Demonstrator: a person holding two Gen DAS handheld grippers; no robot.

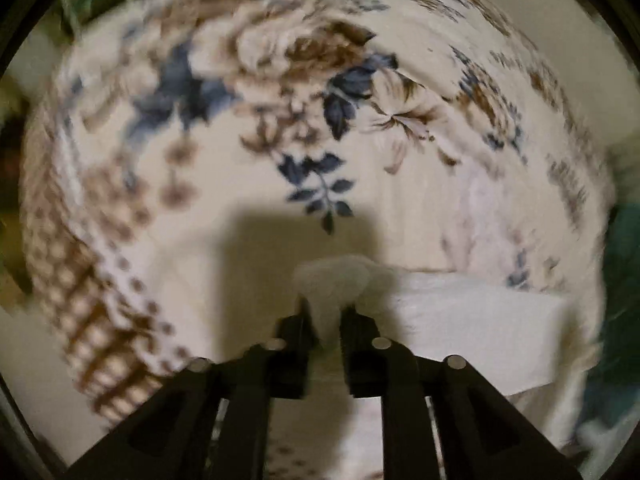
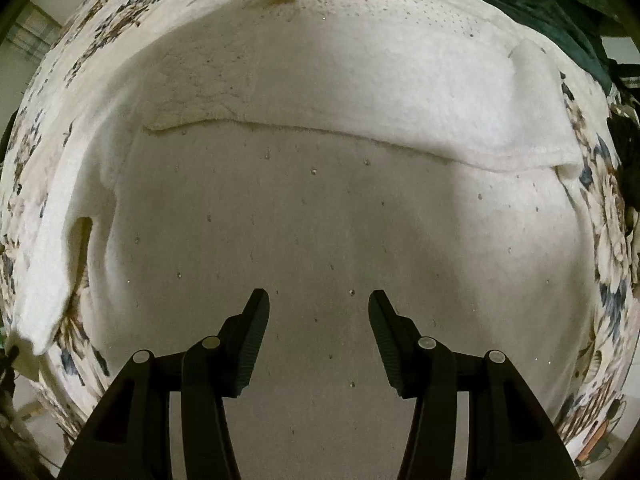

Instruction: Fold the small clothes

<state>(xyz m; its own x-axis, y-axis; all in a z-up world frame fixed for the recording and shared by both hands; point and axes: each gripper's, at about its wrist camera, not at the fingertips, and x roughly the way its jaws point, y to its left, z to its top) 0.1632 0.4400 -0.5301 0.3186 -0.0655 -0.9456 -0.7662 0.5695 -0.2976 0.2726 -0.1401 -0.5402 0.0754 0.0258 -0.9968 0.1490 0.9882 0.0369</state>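
Note:
A small white knit garment [image 2: 328, 208] with tiny dots lies spread on a floral cloth, its far part folded over with a hem line across the middle. My right gripper [image 2: 319, 300] is open and empty, hovering just above the garment's near half. In the left wrist view my left gripper [image 1: 325, 312] is shut on a bunched edge of the white garment [image 1: 472, 332], held above the floral cloth; the view is blurred by motion.
The floral cream, blue and brown cloth [image 1: 280, 120] covers the surface and also shows around the garment in the right wrist view [image 2: 608, 240]. A dark green fabric [image 2: 520, 0] lies at the far right edge.

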